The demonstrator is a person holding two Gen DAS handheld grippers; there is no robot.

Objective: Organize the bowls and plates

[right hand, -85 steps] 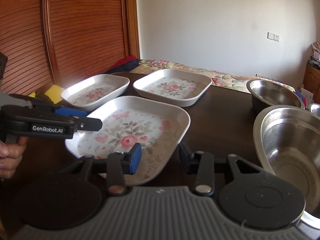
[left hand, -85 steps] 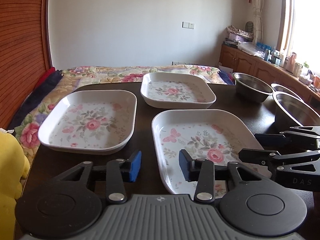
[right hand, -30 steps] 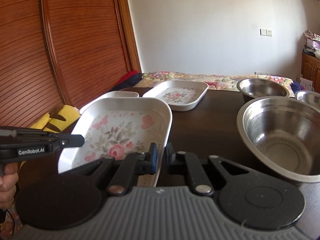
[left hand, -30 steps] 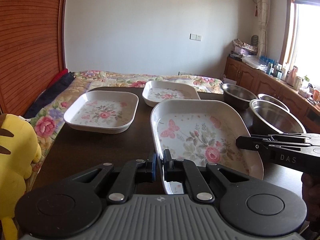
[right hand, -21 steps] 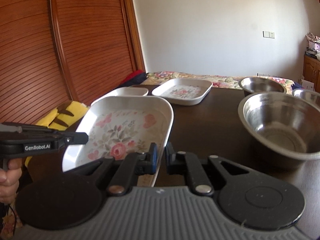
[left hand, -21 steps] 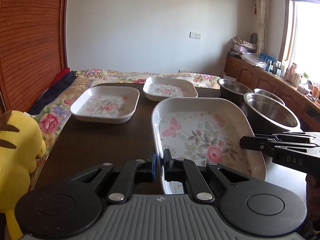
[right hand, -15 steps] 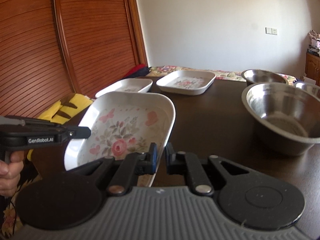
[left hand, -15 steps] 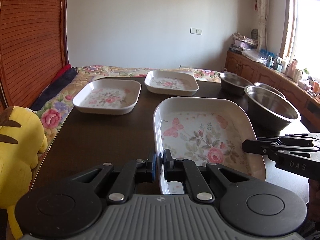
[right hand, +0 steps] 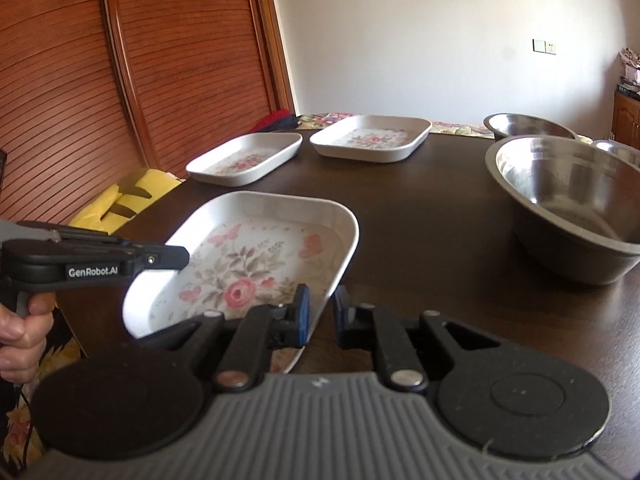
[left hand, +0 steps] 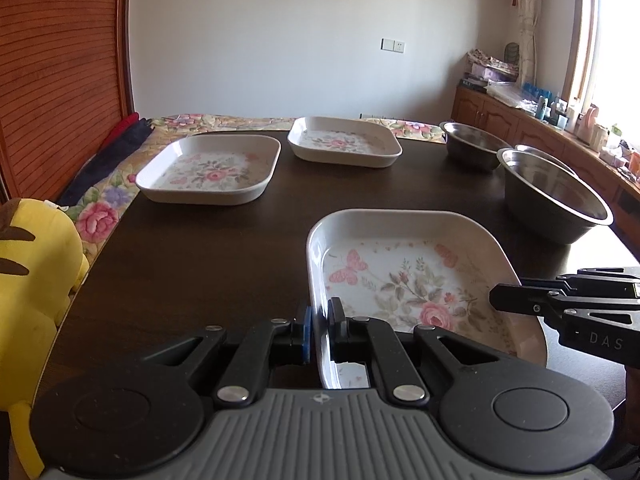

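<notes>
A white square plate with a pink rose and butterfly print (left hand: 408, 280) (right hand: 240, 272) is held near the front of the dark table (left hand: 192, 264) (right hand: 424, 216). My left gripper (left hand: 320, 328) is shut on its left rim. On the opposite rim my right gripper (right hand: 320, 314) is shut, and it shows as black fingers (left hand: 520, 300) at the right of the left wrist view. Whether the plate touches the table I cannot tell. Two matching floral plates (left hand: 208, 172) (left hand: 344, 142) sit apart at the far side, seen also in the right wrist view (right hand: 244, 160) (right hand: 372, 138).
Three steel bowls stand along the table's right side: a large near one (left hand: 556, 196) (right hand: 568, 200), another behind it (left hand: 472, 144) (right hand: 528, 124), and a third partly hidden (left hand: 540, 152). A yellow plush toy (left hand: 32, 280) lies off the table's left edge. A hand (right hand: 20, 320) holds the left gripper.
Both grippers shut on the near plate's rims, then drew back toward the table's front with it. The other plates and the bowls now lie farther away.
</notes>
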